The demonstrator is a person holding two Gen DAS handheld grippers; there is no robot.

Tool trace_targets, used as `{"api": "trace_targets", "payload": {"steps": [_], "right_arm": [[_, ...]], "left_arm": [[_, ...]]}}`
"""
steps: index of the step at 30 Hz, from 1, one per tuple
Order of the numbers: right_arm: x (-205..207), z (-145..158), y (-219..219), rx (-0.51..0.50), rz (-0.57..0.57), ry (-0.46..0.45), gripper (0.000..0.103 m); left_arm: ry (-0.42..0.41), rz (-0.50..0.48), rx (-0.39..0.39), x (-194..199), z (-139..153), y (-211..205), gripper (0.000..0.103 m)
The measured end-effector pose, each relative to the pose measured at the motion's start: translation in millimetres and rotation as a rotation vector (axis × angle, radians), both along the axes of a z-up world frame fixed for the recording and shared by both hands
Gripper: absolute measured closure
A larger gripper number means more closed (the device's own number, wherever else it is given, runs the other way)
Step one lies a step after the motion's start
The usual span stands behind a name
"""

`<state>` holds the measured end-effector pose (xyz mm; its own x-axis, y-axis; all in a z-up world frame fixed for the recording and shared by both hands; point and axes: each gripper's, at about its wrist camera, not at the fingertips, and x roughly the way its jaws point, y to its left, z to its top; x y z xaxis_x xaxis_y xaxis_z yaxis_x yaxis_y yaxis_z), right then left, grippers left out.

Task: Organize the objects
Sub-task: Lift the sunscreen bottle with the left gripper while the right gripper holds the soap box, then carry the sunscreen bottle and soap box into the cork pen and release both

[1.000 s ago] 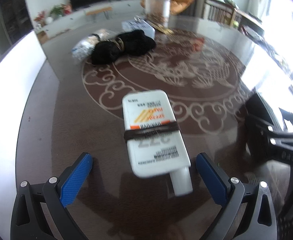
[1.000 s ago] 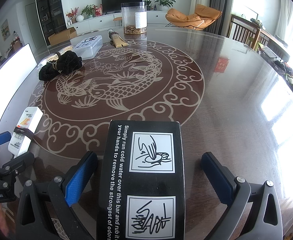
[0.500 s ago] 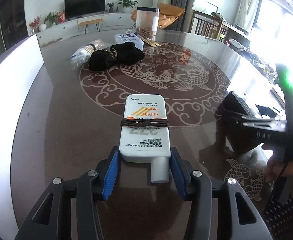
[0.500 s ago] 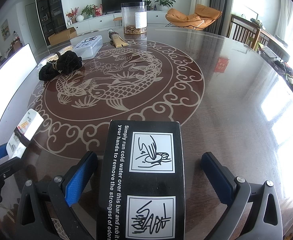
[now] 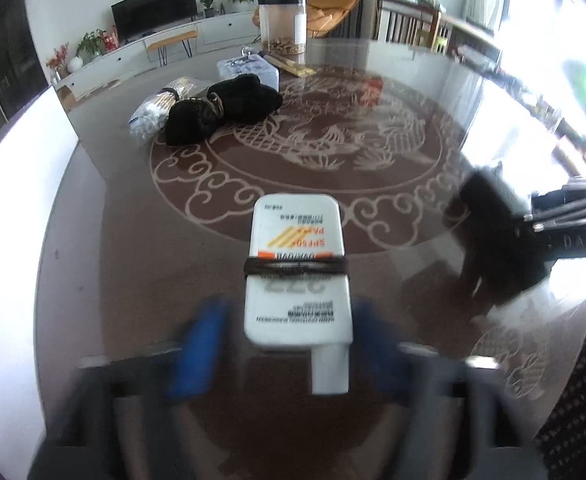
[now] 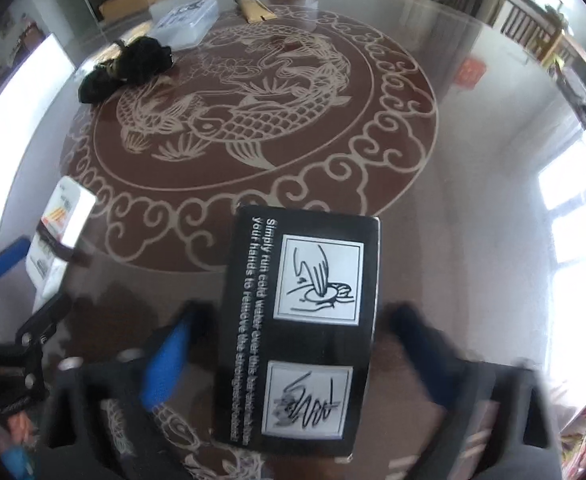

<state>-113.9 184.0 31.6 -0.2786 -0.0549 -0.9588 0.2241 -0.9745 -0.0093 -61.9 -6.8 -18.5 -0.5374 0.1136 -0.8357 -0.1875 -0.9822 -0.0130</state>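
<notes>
left claw: we see our left gripper [image 5: 293,344] blurred at the bottom of the left wrist view, blue pads [image 5: 199,350] flanking the bottle's cap end with a thin gap each side; we judge it parted and gripping nothing, though blur hides contact.
bottle place: the white sunscreen bottle [image 5: 297,270] lies flat on the glass table [image 5: 133,264], just ahead of the left claw at 12 o'clock, at the near edge of the dragon medallion [image 5: 313,136].
bottle axis: long axis runs 6 to 12 o'clock, in line with the fingers; cap [image 5: 330,368] points to 6, toward us, flat base to 12. A dark band [image 5: 296,267] crosses its middle.
right claw: our right gripper [image 6: 293,344] is spread wide around the black box [image 6: 299,328]; pads sit clear of both long sides, so we hold nothing.
box axis: long axis 6 to 12 o'clock, tipped slightly toward 1; it lies flat between the fingers.
nearer hand: left for the bottle, right for the box; from the right wrist view the bottle [image 6: 59,232] sits at 9 o'clock.
key relation: we judge each claw already straddles its item across the short width, so closing would suffice.
far clutter: black bundle [image 5: 221,110] and clear jar [image 5: 282,24], around 11 to 12 o'clock, well apart.
</notes>
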Motion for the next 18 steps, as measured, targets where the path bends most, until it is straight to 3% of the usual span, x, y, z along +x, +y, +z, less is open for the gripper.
{"api": "trace_targets", "payload": {"steps": [5, 11, 12, 13, 18], "right_arm": [[12, 11, 3, -0.051, -0.019, -0.028, 0.044], [33, 58, -21, -0.128, 0.031, 0.06, 0.044], [35, 72, -33, -0.145, 0.056, 0.088, 0.044], [39, 79, -43, -0.153, 0.072, 0.104, 0.044], [48, 136, -111, -0.246, 0.202, 0.204, 0.044]], "left_arm": [[0.066, 0.047, 0.118, 16, 15, -20, 0.052], [0.192, 0.096, 0.187, 54, 66, -51, 0.055], [0.214, 0.112, 0.189, 60, 76, -59, 0.082], [0.231, 0.125, 0.203, 65, 85, -69, 0.092], [0.281, 0.208, 0.242, 84, 120, -122, 0.092]]}}
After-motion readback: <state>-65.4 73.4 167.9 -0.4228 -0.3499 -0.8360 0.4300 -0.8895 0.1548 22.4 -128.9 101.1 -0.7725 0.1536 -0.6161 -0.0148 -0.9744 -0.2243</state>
